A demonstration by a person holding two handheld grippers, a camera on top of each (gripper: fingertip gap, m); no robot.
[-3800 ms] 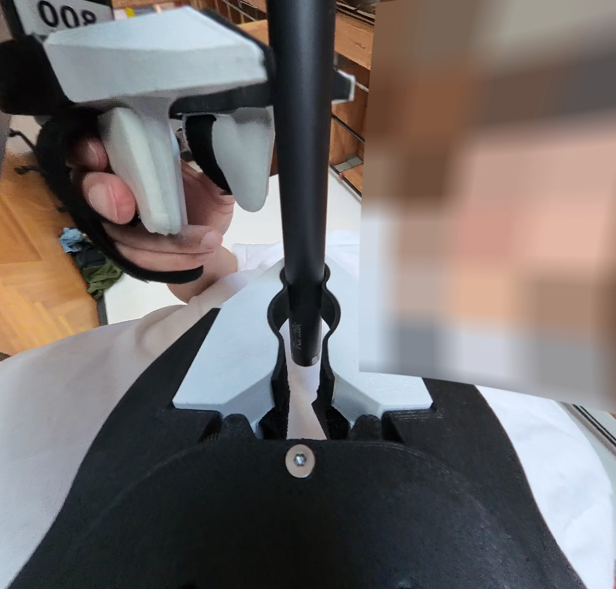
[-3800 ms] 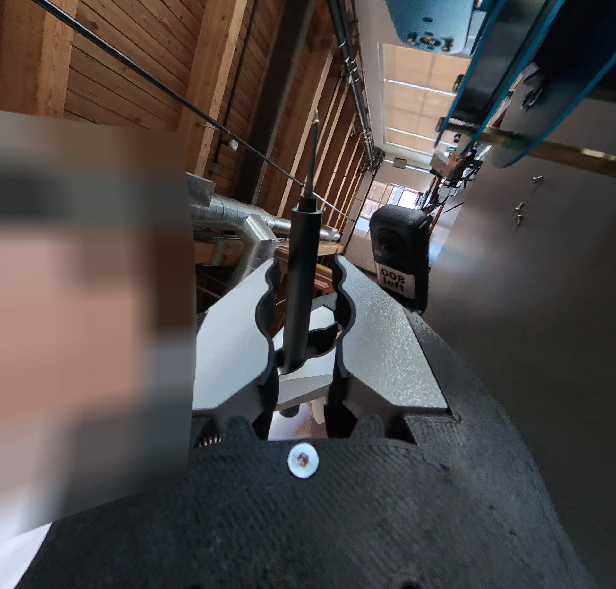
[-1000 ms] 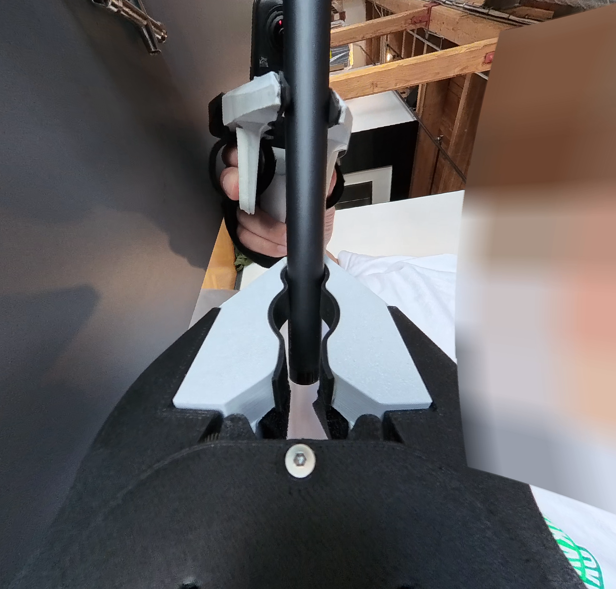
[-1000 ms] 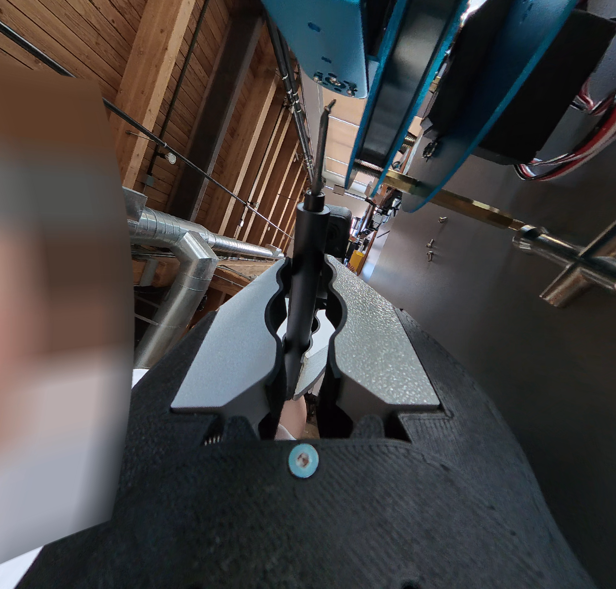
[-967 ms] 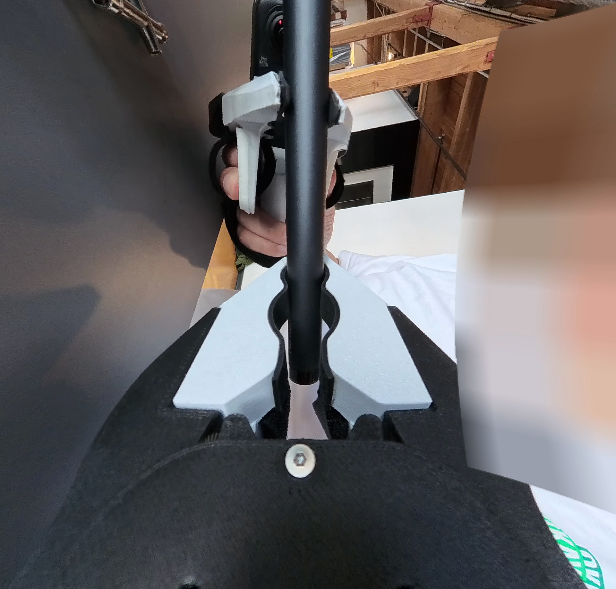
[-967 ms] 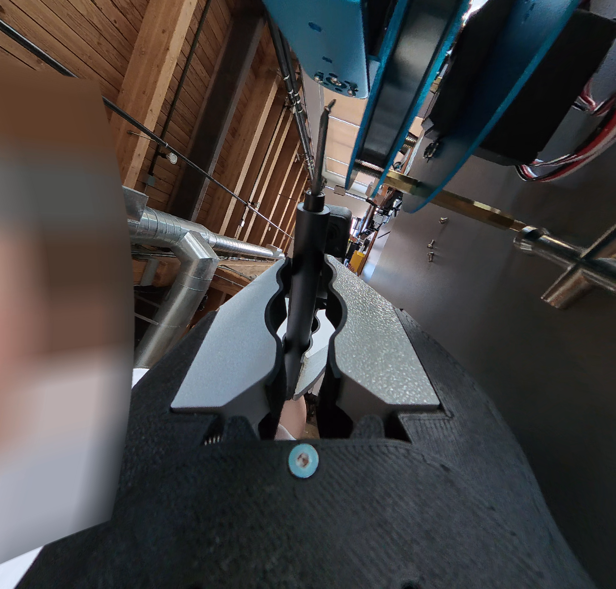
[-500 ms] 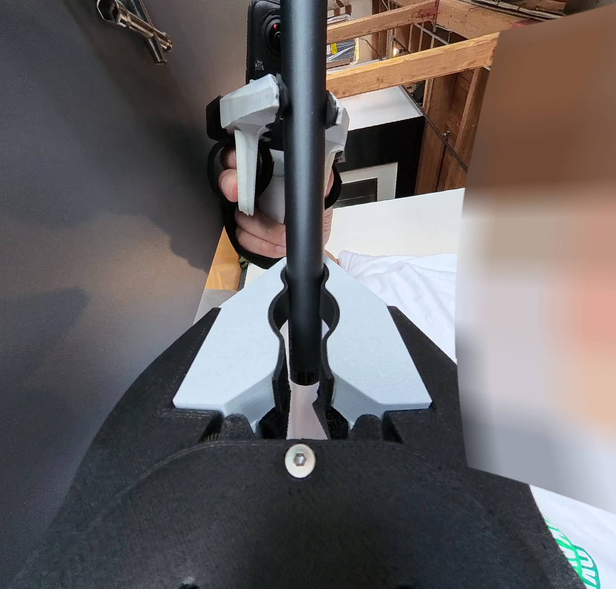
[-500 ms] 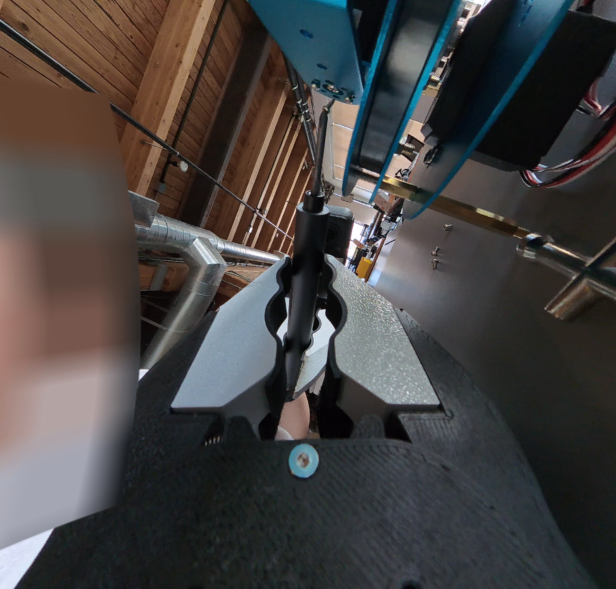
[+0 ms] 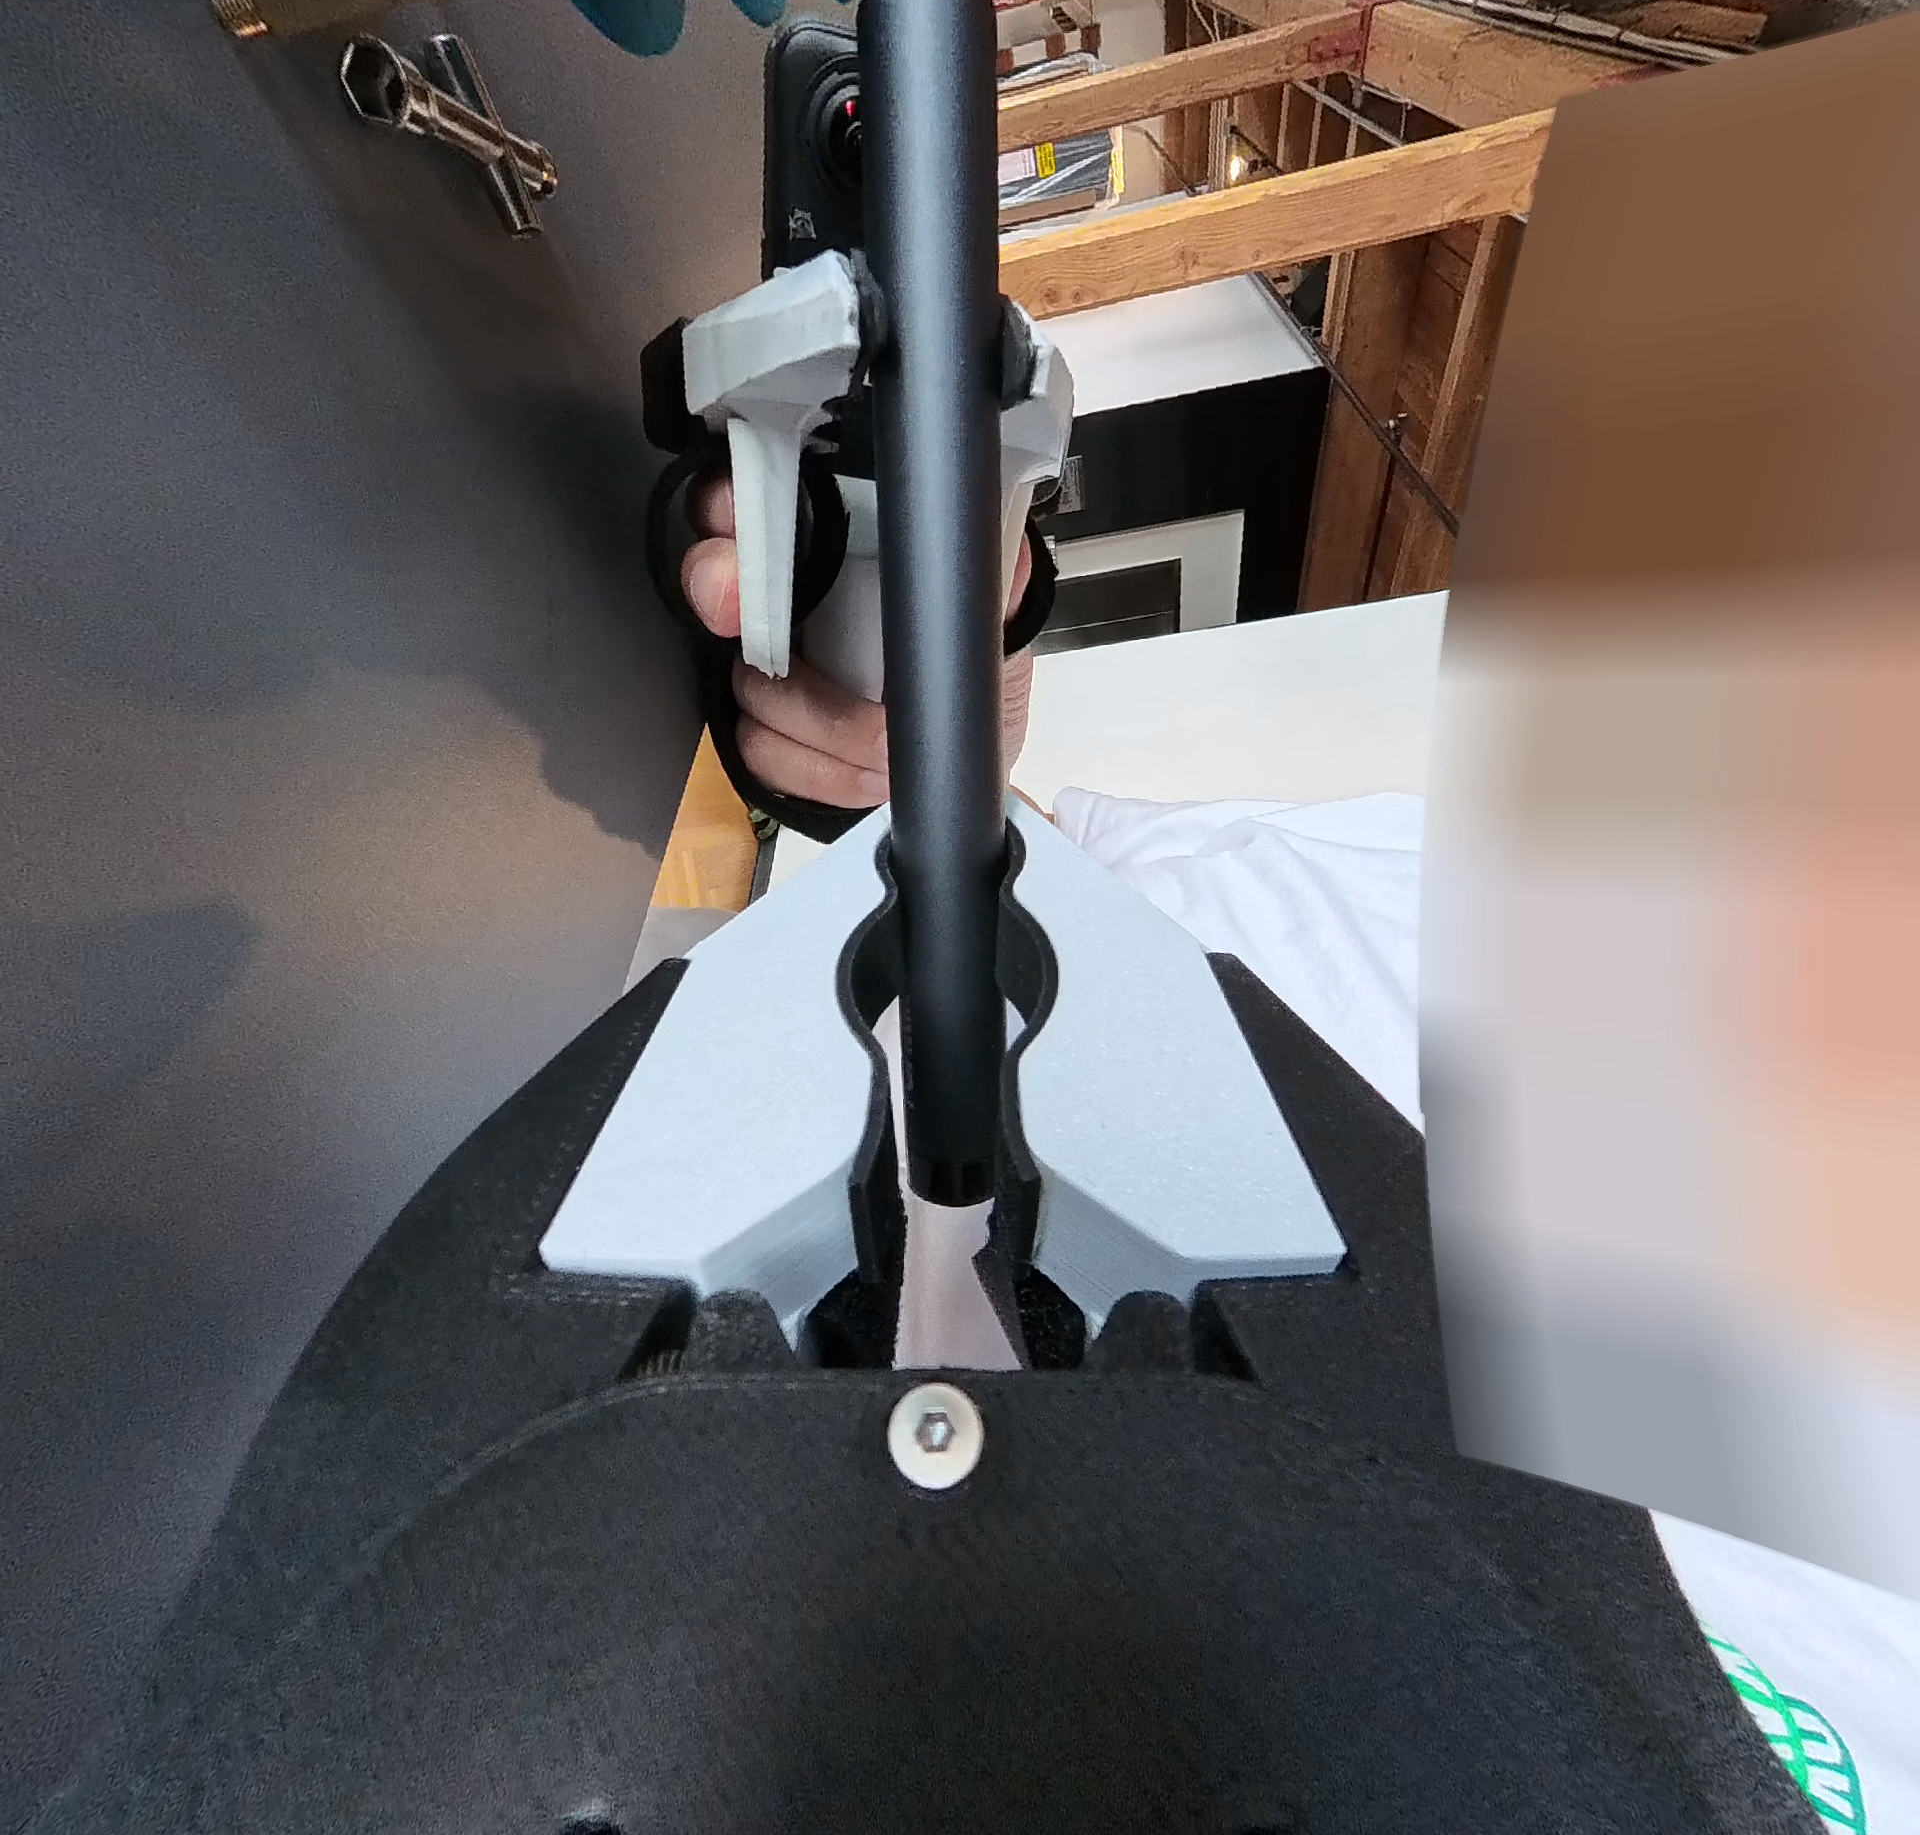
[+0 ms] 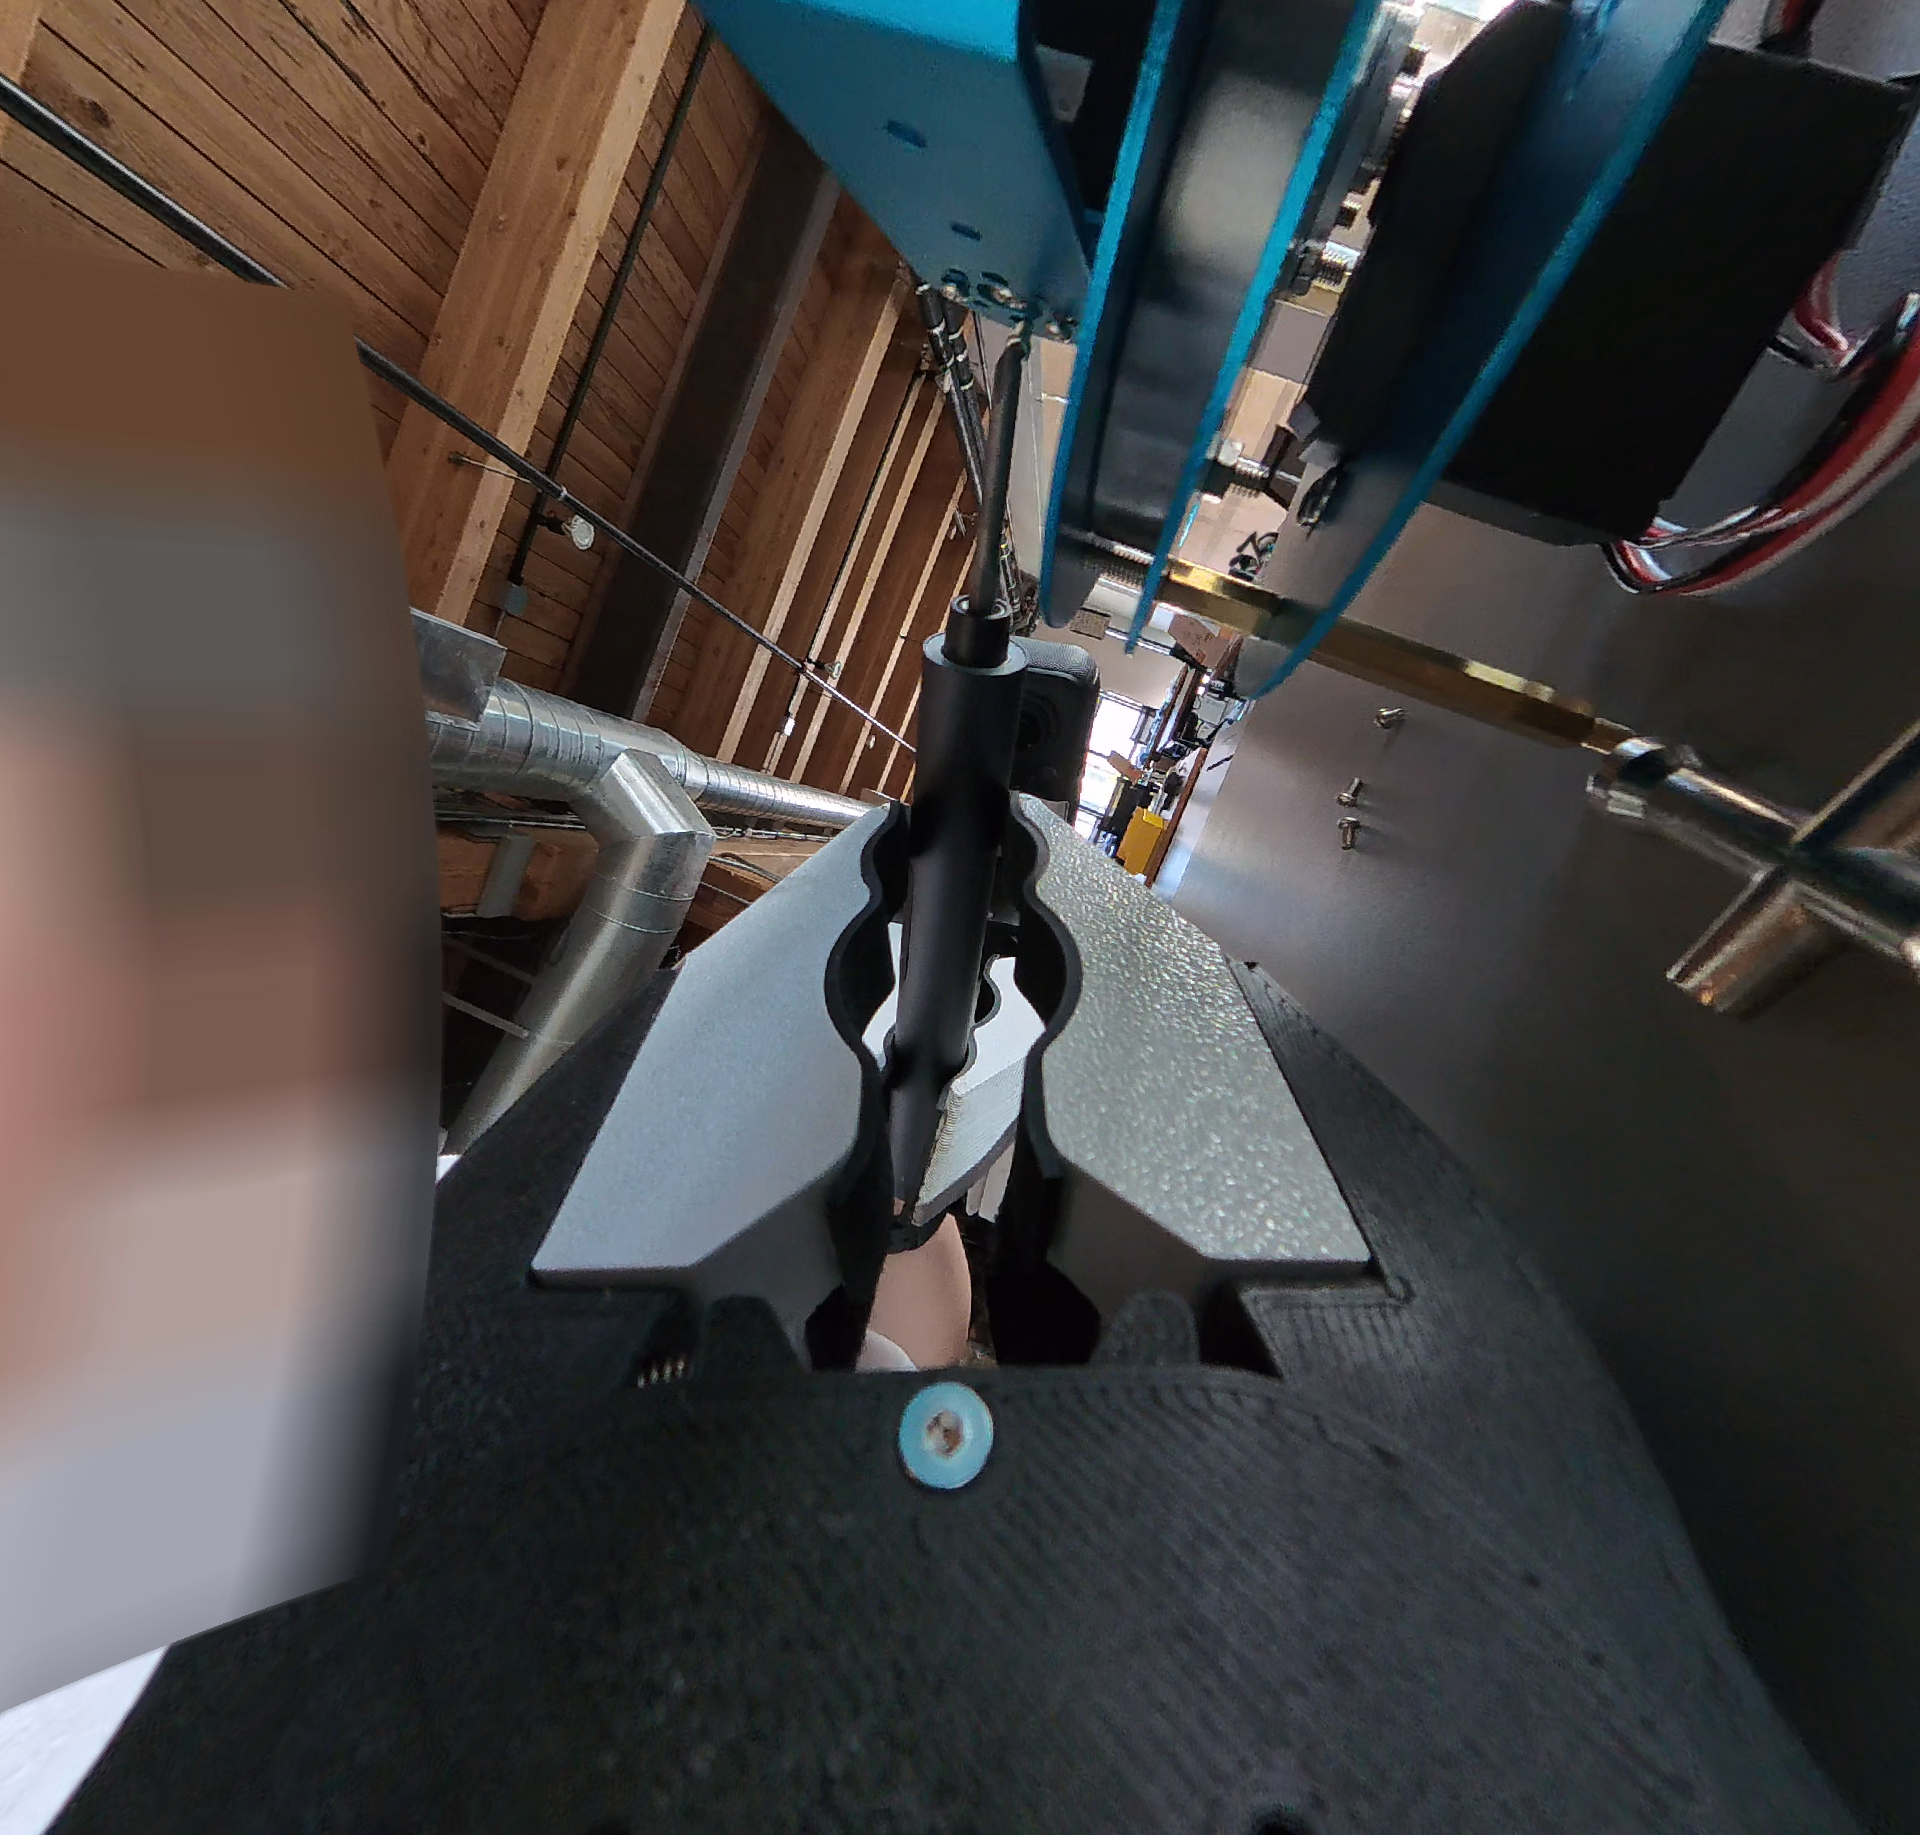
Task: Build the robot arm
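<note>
My left gripper (image 9: 943, 850) is shut on the lower end of a black screwdriver handle (image 9: 935, 455). Farther along the same handle, the right gripper's white fingers (image 9: 774, 341) clamp it, with a hand behind them. In the right wrist view my right gripper (image 10: 961, 835) is shut on the handle (image 10: 961, 736). The thin metal shaft (image 10: 992, 476) points away from me. Its tip reaches the screws at the corner of a blue metal block (image 10: 883, 92). The left gripper's black camera (image 10: 1055, 736) shows just behind the handle.
A dark grey panel (image 10: 1558, 1006) stands beside the tool, with small screws, a brass rod (image 10: 1403, 663) and a silver cross-shaped fitting (image 10: 1766, 871). A black box (image 10: 1610, 279) with red and white wires sits between blue plates. A silver duct (image 10: 623, 777) and a white table (image 9: 1226, 705) lie beyond. My right fingertips sit around 8 centimetres from my left ones.
Both grippers have carried the screwdriver closer to the blue block. The shaft tip now sits at its corner screws. Both grips stay shut.
</note>
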